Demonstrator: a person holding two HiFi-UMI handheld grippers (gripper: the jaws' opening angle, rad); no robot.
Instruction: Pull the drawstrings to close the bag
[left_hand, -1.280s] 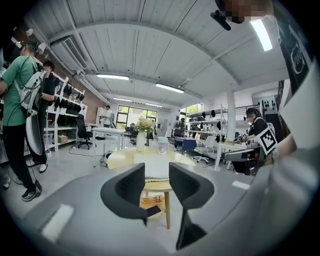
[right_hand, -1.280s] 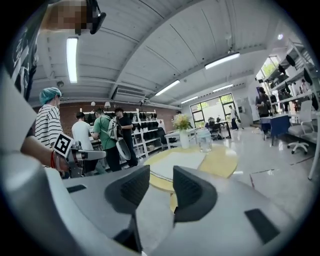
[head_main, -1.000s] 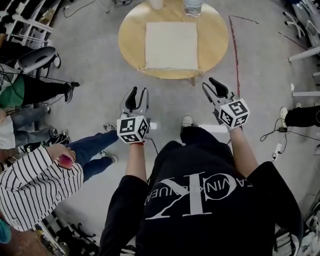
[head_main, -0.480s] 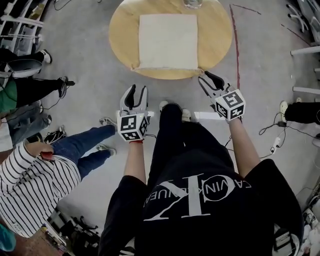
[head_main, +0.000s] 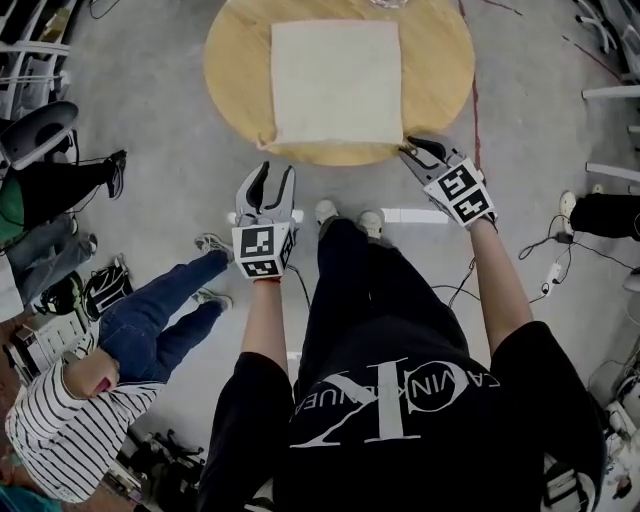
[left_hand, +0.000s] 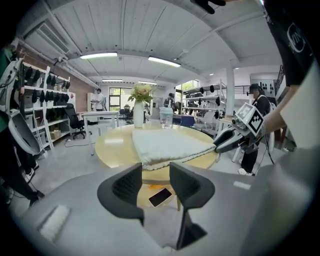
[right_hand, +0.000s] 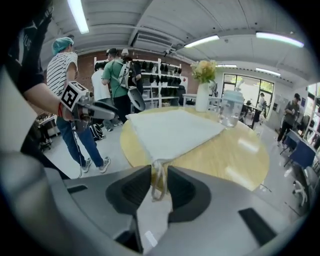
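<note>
A flat cream drawstring bag (head_main: 335, 80) lies on a round wooden table (head_main: 440, 90). Its near edge (left_hand: 172, 159) faces me. My right gripper (head_main: 413, 150) is at the bag's near right corner. In the right gripper view a pale drawstring loop (right_hand: 159, 186) hangs in the gap between the jaws of that gripper (right_hand: 159, 175), and the pads do not press on it. My left gripper (head_main: 270, 178) hangs short of the table's edge, below the near left corner. Its jaws (left_hand: 156, 174) have just been opening and hold nothing.
A vase of flowers (left_hand: 139, 107) and a clear water jar (right_hand: 231, 111) stand at the table's far side. A phone (left_hand: 161, 197) lies on the floor under the table. Seated people (head_main: 150, 320) are at the left, and cables (head_main: 550, 270) lie at the right.
Both grippers have moved toward the table and lower. The right one has reached the bag's near right corner, with the drawstring loop now between its jaws.
</note>
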